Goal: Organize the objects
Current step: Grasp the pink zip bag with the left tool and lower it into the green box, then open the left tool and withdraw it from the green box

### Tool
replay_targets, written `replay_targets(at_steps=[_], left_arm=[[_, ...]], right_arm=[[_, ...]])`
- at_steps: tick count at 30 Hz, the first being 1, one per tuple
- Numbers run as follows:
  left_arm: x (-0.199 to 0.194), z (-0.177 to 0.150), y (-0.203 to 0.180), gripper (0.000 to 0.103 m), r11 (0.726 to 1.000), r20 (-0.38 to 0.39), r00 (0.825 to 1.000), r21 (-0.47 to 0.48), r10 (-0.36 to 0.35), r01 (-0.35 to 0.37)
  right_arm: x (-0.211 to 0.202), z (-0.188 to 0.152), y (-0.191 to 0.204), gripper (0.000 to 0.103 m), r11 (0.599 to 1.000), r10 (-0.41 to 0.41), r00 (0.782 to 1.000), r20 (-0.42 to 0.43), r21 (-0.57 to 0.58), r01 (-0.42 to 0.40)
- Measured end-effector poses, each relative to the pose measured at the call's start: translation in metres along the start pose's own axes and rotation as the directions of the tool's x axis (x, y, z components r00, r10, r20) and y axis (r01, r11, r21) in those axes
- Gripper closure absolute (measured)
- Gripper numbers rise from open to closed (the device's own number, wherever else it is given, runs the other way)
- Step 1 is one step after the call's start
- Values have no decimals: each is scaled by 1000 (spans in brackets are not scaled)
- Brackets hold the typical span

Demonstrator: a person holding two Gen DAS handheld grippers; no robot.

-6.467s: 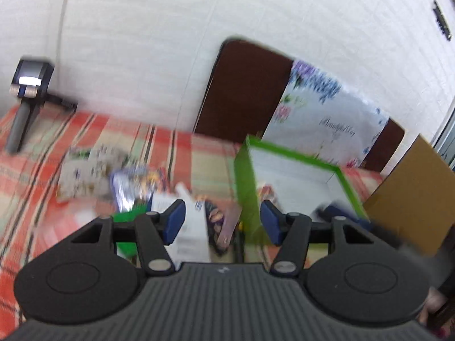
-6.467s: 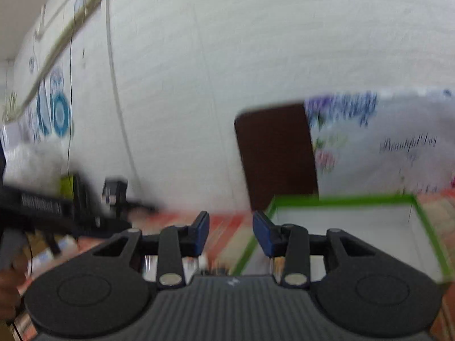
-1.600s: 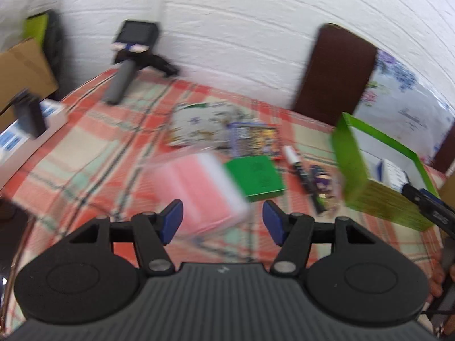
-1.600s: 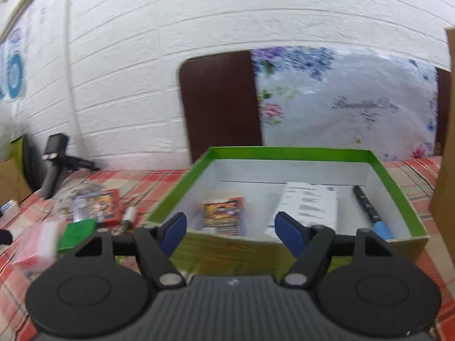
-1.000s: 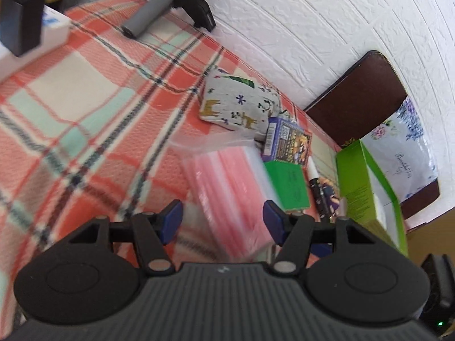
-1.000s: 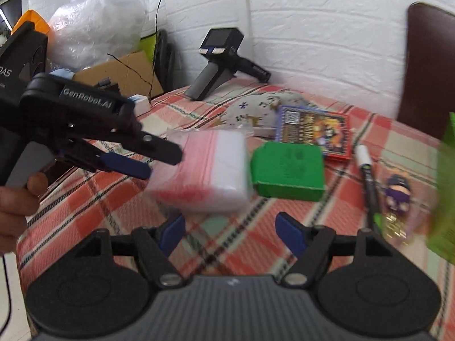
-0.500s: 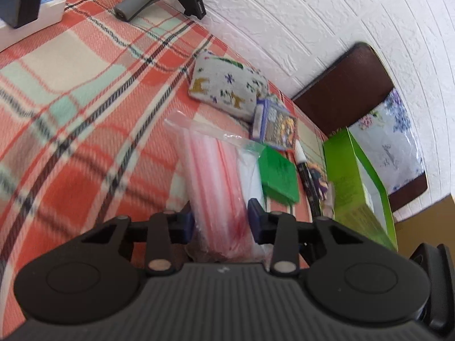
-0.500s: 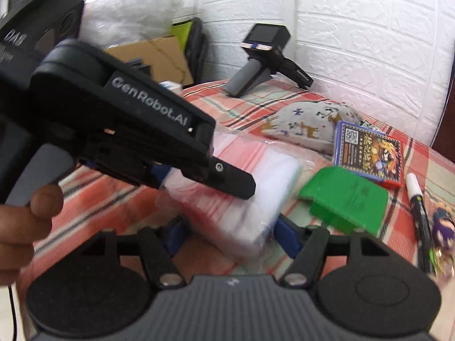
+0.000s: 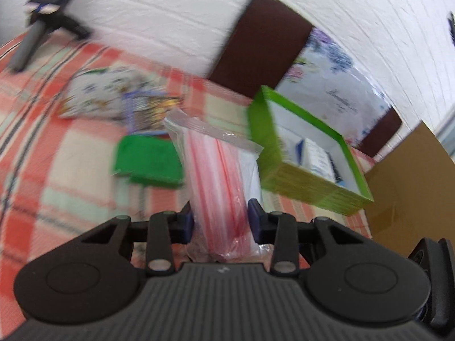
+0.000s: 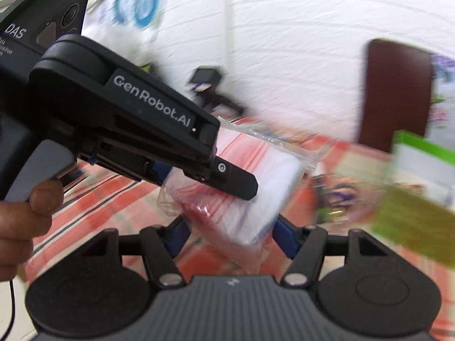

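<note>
A clear zip packet of pink and white bags [image 9: 219,164] is held above the checked cloth, with my left gripper [image 9: 220,218] shut on its near end. In the right wrist view the same packet [image 10: 261,176] lies between the blue pads of my right gripper [image 10: 230,236]. Its jaws are closing and both pads touch the packet's sides. The left gripper's upper finger [image 10: 236,180] crosses over the packet. The green open box [image 9: 298,179] stands just right of the packet, with a white booklet and a marker inside.
On the cloth lie a green flat case [image 9: 148,159], a card pack [image 9: 145,108] and a printed pouch [image 9: 105,96]. A black handheld device [image 9: 42,22] stands far left. A brown chair back [image 9: 264,45] and cardboard [image 9: 412,176] border the table. A hand [image 10: 25,221] holds the left gripper.
The left jaws closed on the packet, lifted it off the cloth and swung it toward the green box. The right gripper came up to the packet and narrowed around it.
</note>
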State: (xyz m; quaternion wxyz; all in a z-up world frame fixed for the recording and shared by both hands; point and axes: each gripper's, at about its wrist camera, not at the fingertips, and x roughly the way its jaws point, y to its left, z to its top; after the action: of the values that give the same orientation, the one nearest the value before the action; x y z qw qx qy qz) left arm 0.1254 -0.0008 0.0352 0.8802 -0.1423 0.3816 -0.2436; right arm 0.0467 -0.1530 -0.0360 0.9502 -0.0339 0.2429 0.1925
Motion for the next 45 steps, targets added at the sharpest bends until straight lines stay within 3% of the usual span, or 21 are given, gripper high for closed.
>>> replay_targets(at_steps=[6, 11, 19, 20, 22, 33, 45], left_arm=[[52, 31, -78, 63, 981, -8, 994, 160, -107, 107], [101, 50, -116, 63, 961, -37, 989, 230, -146, 151], [171, 82, -124, 59, 965, -60, 992, 232, -107, 118], [178, 85, -123, 54, 967, -57, 995, 237, -87, 98], [189, 87, -120, 54, 967, -54, 998, 254, -11, 24], [154, 62, -121, 53, 956, -19, 998, 288, 60, -52], [89, 26, -130, 53, 932, 48, 991, 336, 127, -136]], right_arm=[[-34, 11, -71, 41, 982, -178, 981, 82, 74, 172], [-34, 20, -133, 41, 960, -259, 963, 68, 131, 249], [16, 34, -197, 37, 939, -278, 961, -14, 207, 274], [25, 36, -200, 30, 936, -292, 956, -22, 199, 290], [40, 32, -203, 28, 927, -334, 941, -54, 161, 338], [9, 27, -167, 29, 912, -374, 926, 44, 199, 359], [-45, 13, -125, 29, 897, -380, 923, 55, 265, 353]])
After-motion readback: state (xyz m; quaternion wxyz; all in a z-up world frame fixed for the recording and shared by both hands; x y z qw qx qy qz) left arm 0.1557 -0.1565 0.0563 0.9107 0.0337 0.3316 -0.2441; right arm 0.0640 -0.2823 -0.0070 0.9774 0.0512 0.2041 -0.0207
